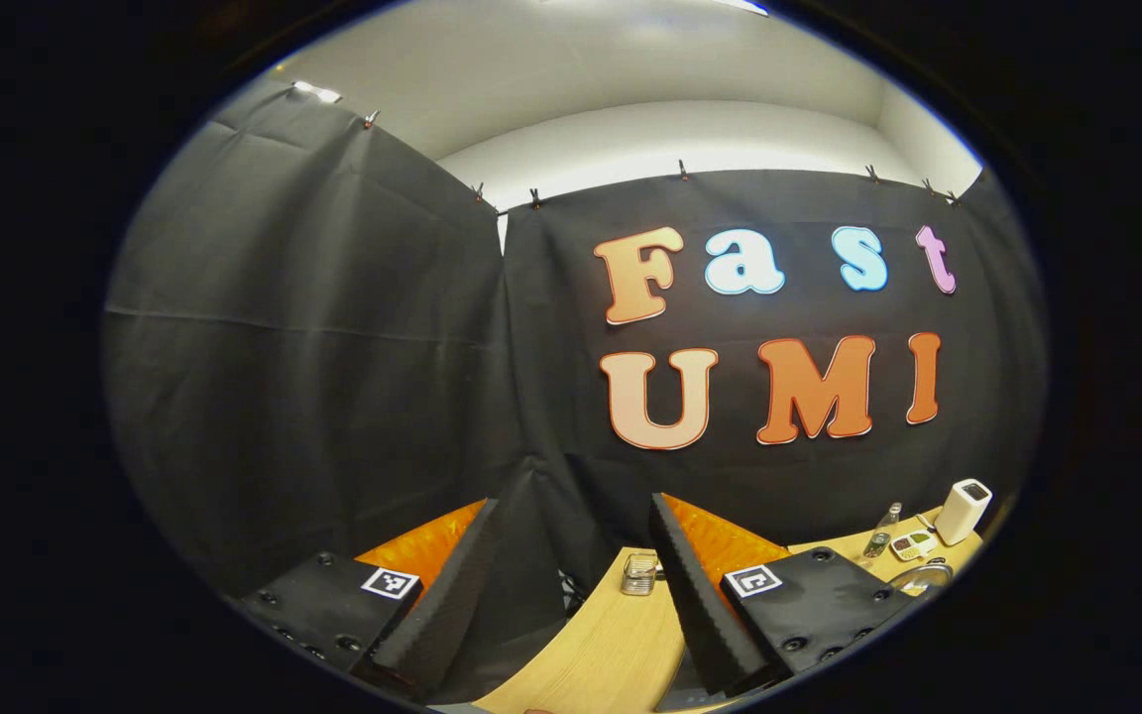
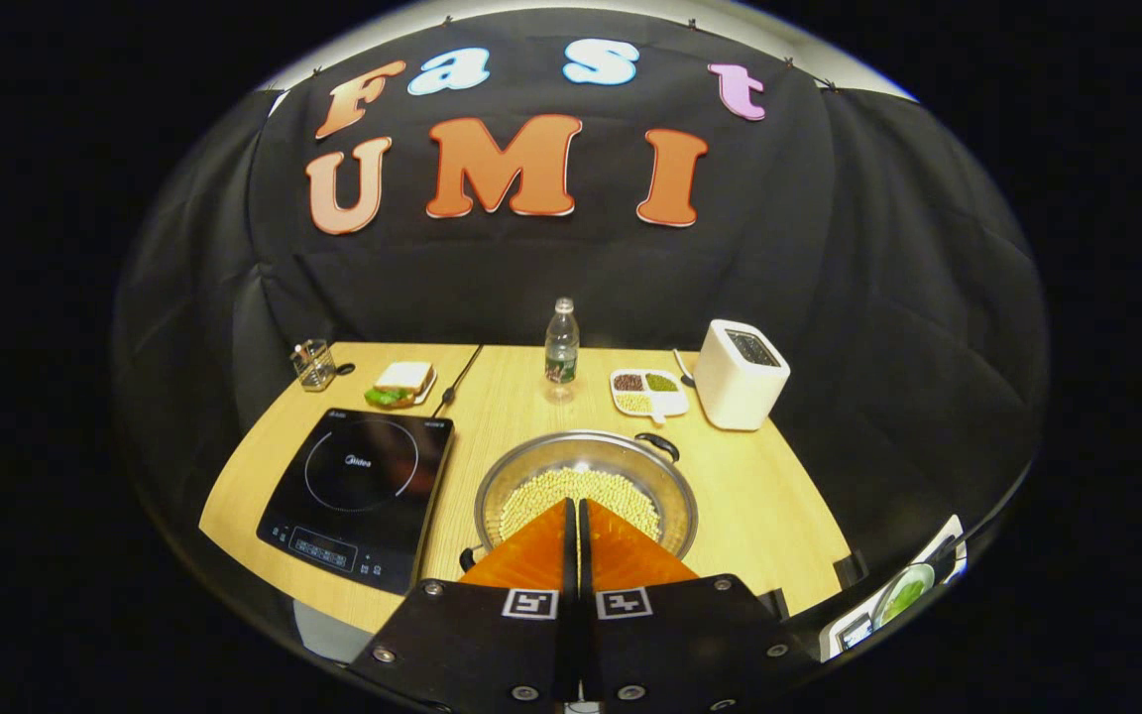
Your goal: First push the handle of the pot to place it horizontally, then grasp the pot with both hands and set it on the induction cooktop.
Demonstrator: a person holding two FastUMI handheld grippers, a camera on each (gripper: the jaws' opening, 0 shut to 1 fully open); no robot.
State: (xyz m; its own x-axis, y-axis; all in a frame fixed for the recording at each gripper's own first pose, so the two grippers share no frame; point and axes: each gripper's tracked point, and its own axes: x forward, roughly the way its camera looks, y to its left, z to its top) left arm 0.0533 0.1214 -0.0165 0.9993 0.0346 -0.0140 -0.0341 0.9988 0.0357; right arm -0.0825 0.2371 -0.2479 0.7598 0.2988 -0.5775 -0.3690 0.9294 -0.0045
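The pot (image 2: 586,488), a wide steel pan filled with pale beans or peas, stands on the wooden table (image 2: 769,496) at the near centre, just right of the induction cooktop (image 2: 358,491) and apart from it. One side handle (image 2: 658,445) shows at the far right of the rim; a second stub shows at the near left of the rim, beside the right gripper's fingers. The handles therefore lie on a diagonal, not across the table. Judgement: the first step, turning the pot by its handle, is not yet done.

The right gripper (image 2: 573,516) hovers above the near rim of the pot. Its fingers are pressed together with nothing between them, and they appear clear of the pot, though their tips overlap the rim and contact cannot be ruled out.

The left gripper (image 1: 571,565) points mostly at the booth wall, with its fingers spread wide and holding nothing. In the left gripper view the table edge (image 1: 591,645) runs below it, and a glass holder (image 1: 638,573) stands just beyond.

Next move, as judged:
1. Bring the closed right fingers against one handle and push it round until both handles lie left to right.
2. Lower the left gripper to the left handle; open the right jaws for the right handle.

The cooktop surface is bare. A water bottle (image 2: 561,349), a divided dish (image 2: 648,391), a white toaster (image 2: 740,372) and a sandwich (image 2: 400,383) stand on the far side, well away from the transfer path.
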